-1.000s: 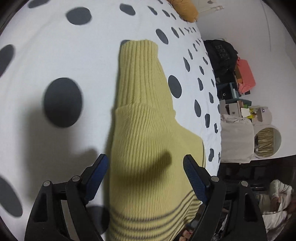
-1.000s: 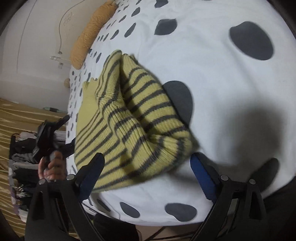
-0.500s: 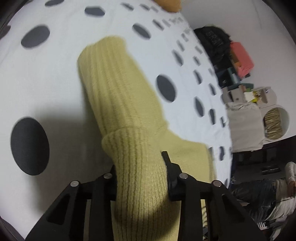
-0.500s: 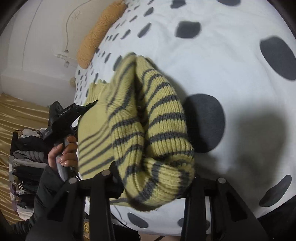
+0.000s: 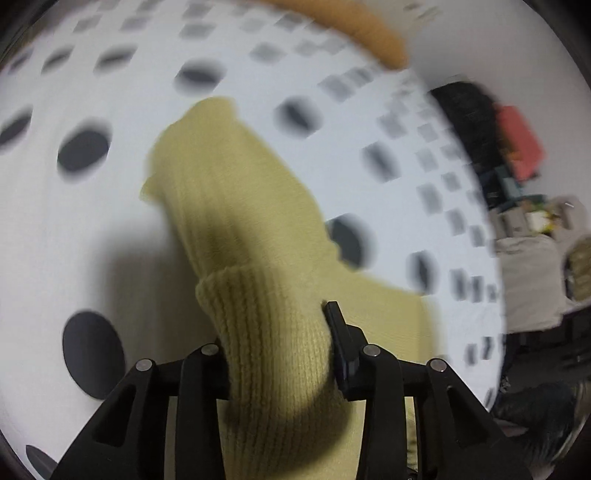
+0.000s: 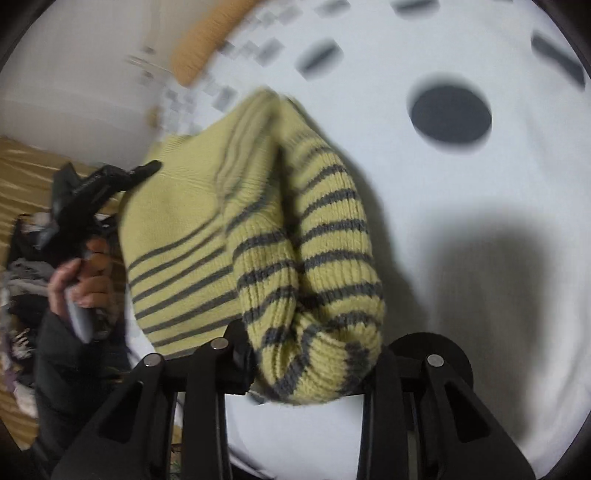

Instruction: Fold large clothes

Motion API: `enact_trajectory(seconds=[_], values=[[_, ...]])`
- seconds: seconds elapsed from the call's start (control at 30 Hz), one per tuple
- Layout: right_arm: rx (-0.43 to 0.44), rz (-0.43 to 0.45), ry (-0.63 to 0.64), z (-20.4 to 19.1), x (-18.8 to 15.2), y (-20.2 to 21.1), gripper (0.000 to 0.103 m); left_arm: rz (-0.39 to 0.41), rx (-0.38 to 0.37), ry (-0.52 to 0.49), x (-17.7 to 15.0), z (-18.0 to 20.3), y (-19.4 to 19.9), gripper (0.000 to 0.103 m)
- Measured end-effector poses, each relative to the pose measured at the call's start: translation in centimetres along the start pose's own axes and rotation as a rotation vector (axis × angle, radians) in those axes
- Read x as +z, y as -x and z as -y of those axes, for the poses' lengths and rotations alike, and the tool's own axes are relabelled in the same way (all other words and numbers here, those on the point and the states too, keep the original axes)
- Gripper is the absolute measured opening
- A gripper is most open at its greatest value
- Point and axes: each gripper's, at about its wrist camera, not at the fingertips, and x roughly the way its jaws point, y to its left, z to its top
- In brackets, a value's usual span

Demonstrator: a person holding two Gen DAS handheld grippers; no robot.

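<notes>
A yellow knit sweater point(image 5: 240, 206) lies on a white bed cover with dark spots point(image 5: 74, 240). My left gripper point(image 5: 275, 325) pinches a thick ribbed fold of its plain part; the jaws are opening slightly, but the pads still press the knit. In the right wrist view, my right gripper point(image 6: 310, 343) is closing on the bunched striped hem point(image 6: 325, 236), which is raised off the bed cover point(image 6: 480, 221). The flat body of the sweater point(image 6: 177, 221) stretches away to the left. There a hand point(image 6: 81, 280) holds the left gripper point(image 6: 144, 170) at the sweater's far edge.
An orange pillow point(image 5: 362, 33) lies at the head of the bed. Past the bed's right edge stand a black bag point(image 5: 465, 107), a red box point(image 5: 521, 140) and a grey covered seat point(image 5: 528, 280). A golden curtain point(image 6: 22, 177) and piled clothes point(image 6: 22, 280) sit left.
Both grippers, open around the sweater a second ago, have shut on it. Both now carry their folds across the bed, and the views blur with the motion.
</notes>
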Motion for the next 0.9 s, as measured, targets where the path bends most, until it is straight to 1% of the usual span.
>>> enact_trajectory(seconds=[0.03, 0.07, 0.1, 0.13, 0.17, 0.2, 0.27, 0.3, 0.33, 0.37, 0.4, 0.43, 0.5, 0.53, 0.57, 0.6, 0.67, 0.7, 0.73, 0.77, 0.8, 0.83, 0.87, 0.9], values=[[0.018, -0.022, -0.019, 0.7, -0.1, -1.2, 0.034, -0.003, -0.048, 0.038, 0.2, -1.4, -0.9, 0.040], [0.040, -0.004, -0.028, 0.9, -0.2, -1.2, 0.035, 0.007, -0.143, 0.091, 0.8, -2.5, -1.0, 0.040], [0.037, -0.002, -0.019, 0.8, -0.2, -0.9, 0.035, 0.023, -0.177, 0.115, 1.4, -2.9, -0.7, 0.040], [0.029, -0.006, 0.001, 0.6, -0.1, -0.7, 0.035, 0.042, -0.176, 0.119, 2.0, -3.1, -0.4, 0.039], [0.031, -0.011, 0.002, 0.8, -0.2, -0.6, 0.036, 0.064, -0.143, 0.108, 3.1, -3.2, 0.1, 0.038], [0.038, -0.016, -0.010, 0.9, -0.4, -0.7, 0.036, 0.074, -0.127, 0.105, 3.8, -3.4, 0.3, 0.038], [0.055, -0.020, -0.037, 1.3, -0.3, -0.7, 0.037, 0.106, -0.125, 0.128, 5.8, -4.5, 1.3, 0.038], [0.055, -0.021, -0.036, 1.4, -0.2, -0.7, 0.038, 0.134, -0.098, 0.143, 6.9, -5.0, 2.2, 0.038], [0.051, -0.021, -0.033, 1.4, -0.3, -0.6, 0.038, 0.199, -0.049, 0.164, 8.4, -5.6, 3.9, 0.038], [0.041, -0.022, -0.032, 1.4, -0.1, -0.4, 0.039, 0.251, -0.027, 0.185, 9.6, -6.4, 5.6, 0.038], [0.031, -0.020, -0.033, 1.3, 0.1, 0.1, 0.041, 0.309, -0.020, 0.216, 10.6, -7.1, 7.8, 0.038], [0.023, -0.016, -0.033, 1.2, -0.1, 0.6, 0.042, 0.364, -0.026, 0.250, 11.2, -7.7, 10.3, 0.041], [-0.003, 0.013, -0.021, 0.4, -0.5, 2.2, 0.042, 0.415, -0.040, 0.269, 11.0, -7.9, 13.7, 0.046], [-0.018, 0.035, -0.011, 0.1, -0.7, 3.3, 0.042, 0.412, -0.059, 0.245, 10.4, -7.5, 14.8, 0.049], [-0.029, 0.065, 0.004, -0.5, -0.8, 4.4, 0.042, 0.379, -0.069, 0.195, 9.2, -6.5, 15.5, 0.051], [-0.032, 0.089, 0.023, -1.3, -1.0, 5.4, 0.043, 0.343, -0.063, 0.151, 7.9, -5.8, 15.9, 0.051], [-0.043, 0.141, 0.078, -3.3, -1.2, 7.1, 0.043, 0.267, -0.084, 0.043, 4.1, -3.1, 15.1, 0.051], [-0.065, 0.169, 0.099, -4.1, -1.2, 7.9, 0.043, 0.222, -0.090, -0.025, 1.8, -1.6, 14.0, 0.051], [-0.095, 0.191, 0.114, -4.8, -1.3, 8.7, 0.042, 0.194, -0.086, -0.066, -0.1, -0.8, 13.0, 0.051], [-0.126, 0.214, 0.113, -5.2, -1.2, 9.6, 0.043, 0.163, -0.075, -0.085, -1.8, -0.3, 11.6, 0.051], [-0.125, 0.232, 0.104, -5.2, -1.2, 10.2, 0.044, 0.135, -0.065, -0.086, -3.5, -0.4, 10.4, 0.051], [-0.106, 0.242, 0.097, -5.3, -0.9, 10.6, 0.044, 0.107, -0.055, -0.079, -4.3, -0.7, 9.2, 0.050], [-0.095, 0.233, 0.105, -5.5, -0.3, 10.5, 0.044, 0.089, -0.047, -0.058, -4.7, -1.5, 8.0, 0.050], [-0.093, 0.224, 0.120, -5.7, 0.2, 10.3, 0.044, 0.083, -0.044, -0.020, -4.5, -2.4, 7.2, 0.049]])
